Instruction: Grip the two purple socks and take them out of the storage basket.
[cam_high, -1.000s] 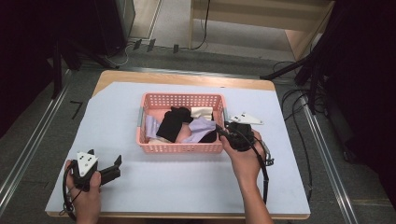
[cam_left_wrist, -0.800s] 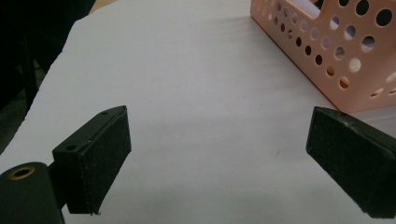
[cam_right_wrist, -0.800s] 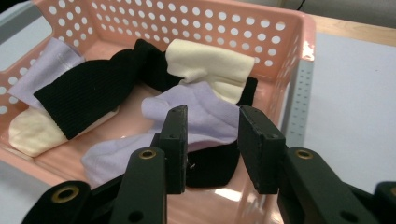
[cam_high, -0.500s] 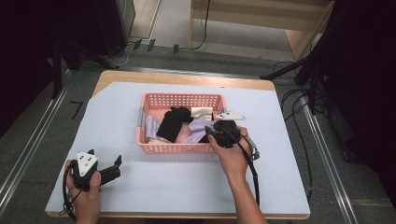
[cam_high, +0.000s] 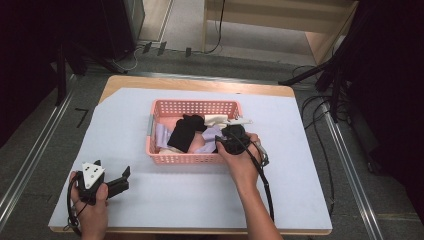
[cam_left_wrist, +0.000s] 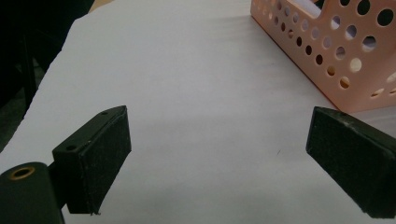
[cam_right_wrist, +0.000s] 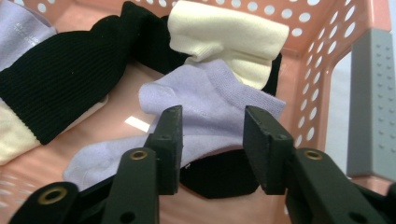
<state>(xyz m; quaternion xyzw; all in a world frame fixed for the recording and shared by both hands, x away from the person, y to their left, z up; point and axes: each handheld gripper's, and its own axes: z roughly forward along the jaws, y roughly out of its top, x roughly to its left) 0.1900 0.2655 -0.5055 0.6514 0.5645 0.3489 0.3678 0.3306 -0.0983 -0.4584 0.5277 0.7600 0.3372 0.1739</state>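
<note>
We see the right gripper (cam_right_wrist: 212, 140) over the lavender sock (cam_right_wrist: 219, 107) in the pink basket (cam_high: 165, 158), jaws just opening, half apart, gripping nothing; the left gripper (cam_left_wrist: 219, 154) rests wide open above the white table cover (cam_left_wrist: 201, 84).

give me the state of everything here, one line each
pink basket: upright on the white sheet, holds socks
lilac sock: crumpled in the basket, between the right gripper's jaws, not pinched
black sock: lying loose in the basket
cream sock: folded at the basket's far end
right gripper: open, jaws just opening, over the lilac sock
left gripper: open, nothing between its jaws
</note>
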